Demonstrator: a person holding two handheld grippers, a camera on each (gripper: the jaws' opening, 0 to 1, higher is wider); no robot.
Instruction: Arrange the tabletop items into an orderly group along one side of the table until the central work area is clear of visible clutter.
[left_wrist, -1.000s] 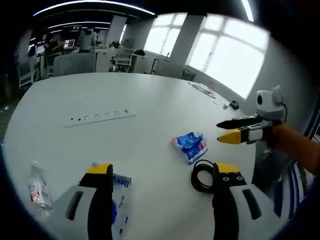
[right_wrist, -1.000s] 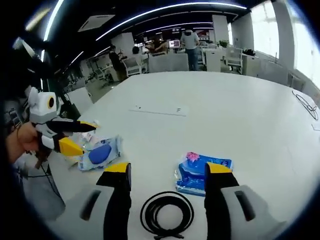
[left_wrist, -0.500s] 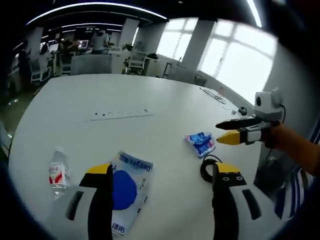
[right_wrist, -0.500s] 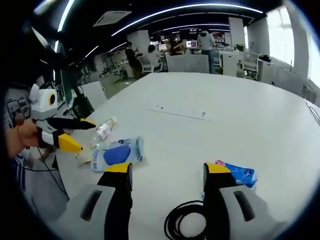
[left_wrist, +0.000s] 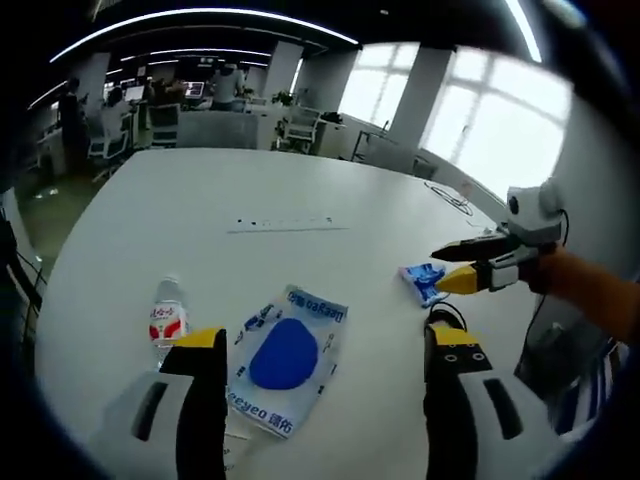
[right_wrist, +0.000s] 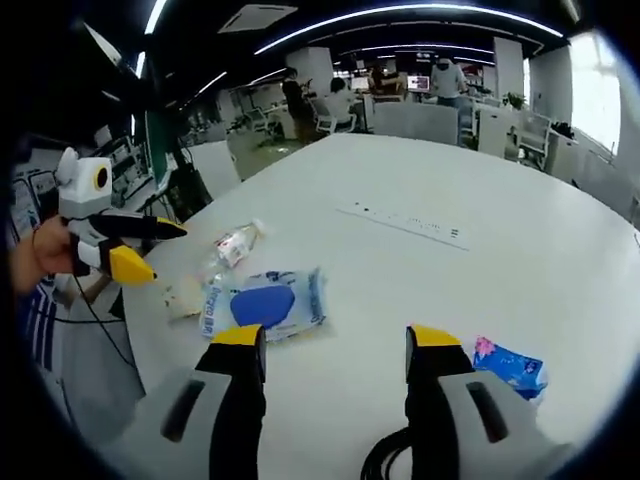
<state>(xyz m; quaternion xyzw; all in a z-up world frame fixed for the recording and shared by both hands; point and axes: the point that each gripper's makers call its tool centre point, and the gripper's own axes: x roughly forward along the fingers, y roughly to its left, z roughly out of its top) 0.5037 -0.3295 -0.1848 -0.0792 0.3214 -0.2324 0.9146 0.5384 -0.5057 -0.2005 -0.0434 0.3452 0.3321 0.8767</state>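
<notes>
Hovering over the white tabletop (left_wrist: 200, 190) with both tools spread wide and holding nothing: left tool (left_wrist: 318, 350), right tool (right_wrist: 335, 345). Lying between the left tool's jaws, the blue-and-white wipes pack (left_wrist: 287, 356); at about 10 o'clock of it, a small water bottle (left_wrist: 167, 318) on its side. Near 3 o'clock, a small blue packet (left_wrist: 421, 279) and a black cable coil (left_wrist: 447, 318). Probably soft, light and slick, that wipes pack; best pinched across a short edge. Likely to roll, that bottle; best gripped mid-body.

Beyond the white table (left_wrist: 300, 190), office chairs (right_wrist: 430, 118) and lit monitors (left_wrist: 190, 90) stand under ceiling light strips (right_wrist: 400, 12).
</notes>
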